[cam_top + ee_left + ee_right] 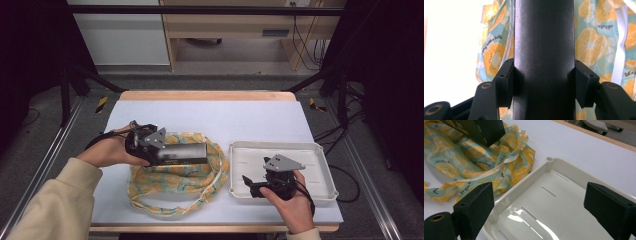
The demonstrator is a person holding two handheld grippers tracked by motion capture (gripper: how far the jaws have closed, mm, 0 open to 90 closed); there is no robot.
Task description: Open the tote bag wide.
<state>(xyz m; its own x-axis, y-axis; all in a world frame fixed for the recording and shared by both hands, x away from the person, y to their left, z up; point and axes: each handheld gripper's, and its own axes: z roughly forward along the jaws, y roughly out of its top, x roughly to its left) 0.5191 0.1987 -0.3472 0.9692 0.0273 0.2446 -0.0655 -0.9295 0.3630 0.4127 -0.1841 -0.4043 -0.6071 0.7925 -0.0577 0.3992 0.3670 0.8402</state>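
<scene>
A long black box [182, 154] hangs level just over a lemon-print cloth bag [172, 187] left of centre. My left gripper [159, 156] is shut on the box's left end. In the left gripper view both pads press the sides of the box [544, 45], with my left gripper [544, 85] squarely around it and the bag [591, 47] behind. My right gripper [250, 186] hovers open over the front left of a white tray [280, 145], pointing left. The right gripper view has my right gripper [541, 207] wide apart above the tray [541, 170], the bag [474, 162] and the box's end [481, 130] beyond.
The bag's pale strap [165, 207] loops toward the table's front edge. The white table top [225, 115] stretches behind both objects to a wooden back edge. Dark frame posts and cables stand off the table at both sides.
</scene>
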